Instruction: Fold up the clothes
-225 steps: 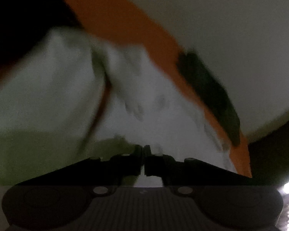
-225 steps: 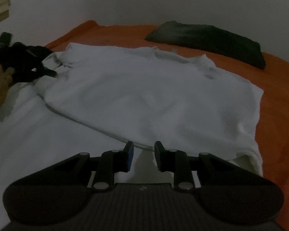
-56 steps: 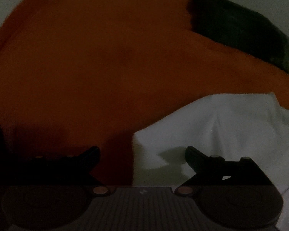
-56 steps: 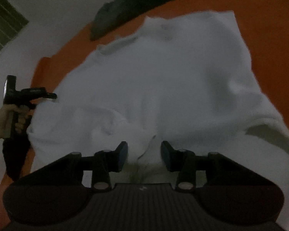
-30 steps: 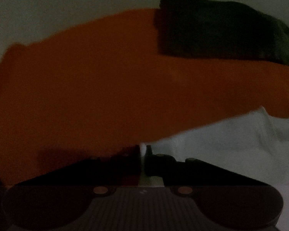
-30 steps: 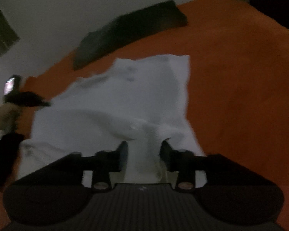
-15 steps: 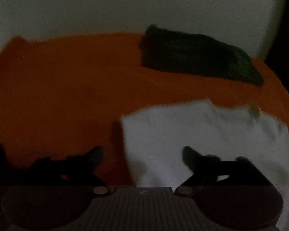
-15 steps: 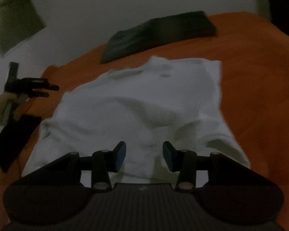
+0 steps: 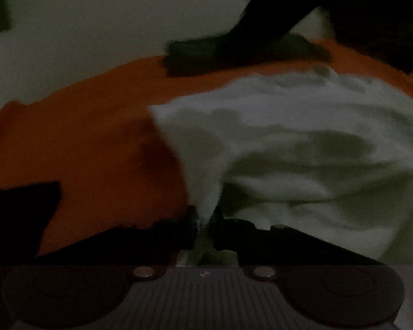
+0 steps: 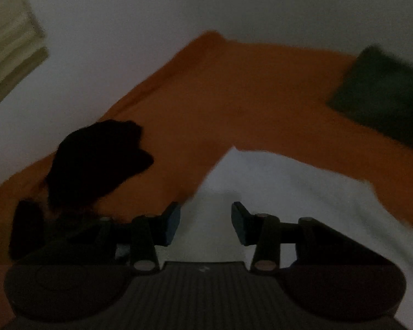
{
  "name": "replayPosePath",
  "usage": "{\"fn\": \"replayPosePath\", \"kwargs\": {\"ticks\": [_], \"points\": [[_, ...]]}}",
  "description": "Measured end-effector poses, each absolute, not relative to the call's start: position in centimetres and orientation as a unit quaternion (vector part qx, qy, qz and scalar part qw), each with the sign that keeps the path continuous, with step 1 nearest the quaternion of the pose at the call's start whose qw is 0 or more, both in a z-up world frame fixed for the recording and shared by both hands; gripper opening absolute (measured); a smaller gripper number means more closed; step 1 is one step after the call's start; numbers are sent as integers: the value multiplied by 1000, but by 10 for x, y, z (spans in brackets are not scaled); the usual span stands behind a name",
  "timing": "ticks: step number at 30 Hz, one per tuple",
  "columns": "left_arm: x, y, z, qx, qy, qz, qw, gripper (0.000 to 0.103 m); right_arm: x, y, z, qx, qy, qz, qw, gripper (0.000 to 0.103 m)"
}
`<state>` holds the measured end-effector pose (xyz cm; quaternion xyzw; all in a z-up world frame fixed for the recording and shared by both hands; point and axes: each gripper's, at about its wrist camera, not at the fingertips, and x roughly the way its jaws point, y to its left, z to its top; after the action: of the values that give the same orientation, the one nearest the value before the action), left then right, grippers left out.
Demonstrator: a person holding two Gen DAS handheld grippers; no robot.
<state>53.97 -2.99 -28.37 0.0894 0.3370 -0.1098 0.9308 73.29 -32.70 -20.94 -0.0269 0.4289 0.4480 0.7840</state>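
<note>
A white garment (image 9: 303, 126) lies rumpled on the orange bed sheet (image 9: 82, 143). My left gripper (image 9: 205, 220) is shut on the garment's near left corner, and the cloth rises in a taut fold from the jaws. In the right wrist view the white garment (image 10: 275, 192) lies flat, with a corner pointing away. My right gripper (image 10: 205, 220) is open and empty, just above the garment's near edge.
A dark green pillow (image 9: 234, 55) lies at the far edge of the bed by the white wall; it also shows in the right wrist view (image 10: 382, 96). A black cloth heap (image 10: 96, 159) sits on the sheet (image 10: 234, 96) to the left of my right gripper.
My left gripper was open half a second ago and has closed on the garment's corner. My right gripper has swung left, away from the middle of the garment, and stays open.
</note>
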Motion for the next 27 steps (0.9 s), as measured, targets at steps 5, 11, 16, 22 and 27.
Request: {"fn": "replayPosePath", "kwargs": {"ticks": [5,11,16,22,27], "points": [[510,23,-314,-4,311,-131,941,9,797,-258,-263,-24,490,408,770,50],[523,35,-326,-57,306,-141,940,10,794,-233,-293,-71,478,438,758,7],[528,35,-330,-68,303,-145,940,11,796,-244,-287,-63,415,331,845,0],[527,35,-315,-77,298,-149,940,39,757,-316,-241,4,393,361,846,5],[537,21,-236,-57,250,-137,957,100,604,-460,-177,12,294,368,882,20]]}}
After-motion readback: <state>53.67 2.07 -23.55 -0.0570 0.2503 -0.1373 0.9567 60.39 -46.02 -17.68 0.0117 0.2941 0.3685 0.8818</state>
